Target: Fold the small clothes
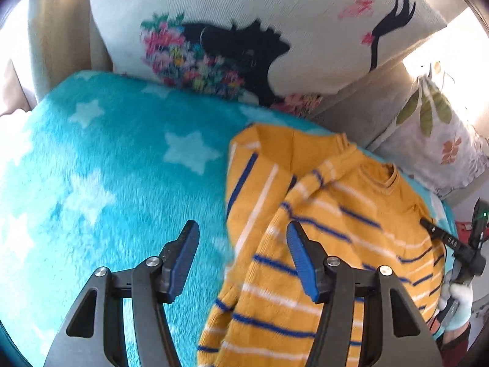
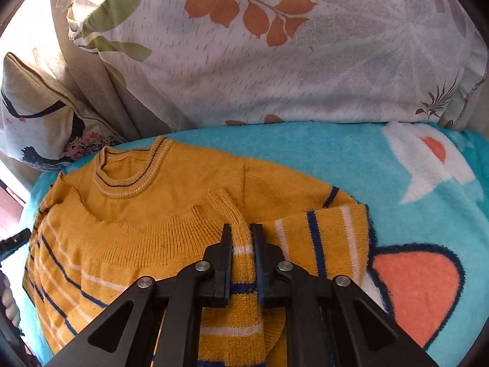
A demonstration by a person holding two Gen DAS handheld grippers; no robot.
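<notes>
The sweater's (image 2: 171, 214) lower hem is cut off by the frame edge and hidden behind the gripper bodies in both wrist views. The left wrist view is smeared with blur, so the knit is hard to read there. In that view the right gripper (image 1: 428, 224) shows only as a dark tip and a gloved hand (image 1: 458, 302) at the far edge.

The sweater is mustard yellow with blue and white stripes and a ribbed round collar, lying front up on a turquoise blanket (image 1: 107, 168) with white stars, just before two pillows (image 2: 275, 61). One sleeve is folded across the chest.

The right gripper (image 2: 241, 235) is clenched on a raised ridge of striped knit, its pads pressing both sides. The left gripper (image 1: 241, 238) stands released, nothing between its fingers, one finger over the blanket and one over the sweater's edge.
</notes>
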